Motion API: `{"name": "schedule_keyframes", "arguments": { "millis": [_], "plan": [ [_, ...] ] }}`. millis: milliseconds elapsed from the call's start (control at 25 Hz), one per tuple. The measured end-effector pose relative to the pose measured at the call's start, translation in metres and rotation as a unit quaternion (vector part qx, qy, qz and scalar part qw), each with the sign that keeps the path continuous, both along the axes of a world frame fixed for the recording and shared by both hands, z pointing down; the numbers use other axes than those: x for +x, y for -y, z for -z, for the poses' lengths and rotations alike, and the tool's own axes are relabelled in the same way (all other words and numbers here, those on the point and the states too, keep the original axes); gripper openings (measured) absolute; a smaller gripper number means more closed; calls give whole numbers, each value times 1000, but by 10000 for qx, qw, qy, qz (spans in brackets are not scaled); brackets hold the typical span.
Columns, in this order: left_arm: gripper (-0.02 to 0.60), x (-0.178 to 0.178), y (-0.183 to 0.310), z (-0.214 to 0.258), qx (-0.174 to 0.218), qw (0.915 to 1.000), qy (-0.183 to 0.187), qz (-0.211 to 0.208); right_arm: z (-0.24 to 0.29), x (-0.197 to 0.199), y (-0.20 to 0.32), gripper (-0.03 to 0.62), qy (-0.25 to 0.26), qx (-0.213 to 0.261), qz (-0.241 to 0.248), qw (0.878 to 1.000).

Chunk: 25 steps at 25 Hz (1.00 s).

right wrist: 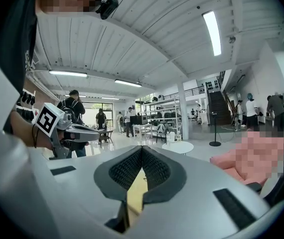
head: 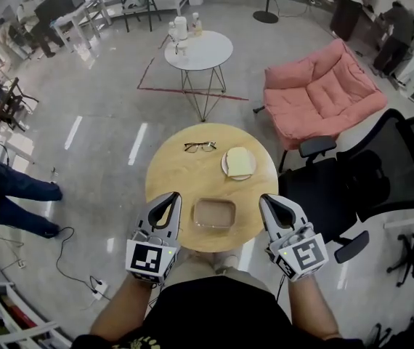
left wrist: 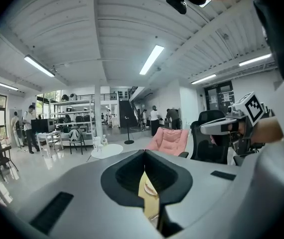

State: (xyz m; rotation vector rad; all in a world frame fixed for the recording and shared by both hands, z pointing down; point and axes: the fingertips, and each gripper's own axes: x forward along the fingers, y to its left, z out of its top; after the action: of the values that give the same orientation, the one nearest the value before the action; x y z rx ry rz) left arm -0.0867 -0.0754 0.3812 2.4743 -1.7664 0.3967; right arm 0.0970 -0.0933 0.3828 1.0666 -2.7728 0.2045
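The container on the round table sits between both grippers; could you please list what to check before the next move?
1. Fingers open for a grasp: not ok; the left gripper and right gripper are both shut and empty.
2. Container between the two grippers, untouched: ok.
3. Container's contents or lid: cannot tell.
4. Plate and glasses lying apart from the container: ok.
5. Container fully on the table, near its front edge: ok.

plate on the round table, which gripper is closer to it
Right. The right gripper sits just below and right of the plate in the head view; the left gripper is farther, below and left.
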Motion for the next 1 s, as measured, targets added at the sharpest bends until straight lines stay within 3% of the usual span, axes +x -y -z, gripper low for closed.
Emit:
{"name": "schedule_keyframes", "arguments": {
  "millis": [200,480,720,1000],
  "plan": [
    [17,0,29,-19,-128,9995,-134,-253,-17,-2,23,15,-162,-109,-186,9996],
    [17,-11,52,-62,-604,9962,-463,-423,-54,-14,41,15,-184,-539,-328,9978],
    [17,-13,63,-95,-1062,9867,-1106,-544,-82,-23,45,15,19,-895,-255,9957],
    [17,-16,67,-131,-1346,9847,-952,-571,-111,-23,46,15,-89,-1173,-368,9924]
  ]
}}
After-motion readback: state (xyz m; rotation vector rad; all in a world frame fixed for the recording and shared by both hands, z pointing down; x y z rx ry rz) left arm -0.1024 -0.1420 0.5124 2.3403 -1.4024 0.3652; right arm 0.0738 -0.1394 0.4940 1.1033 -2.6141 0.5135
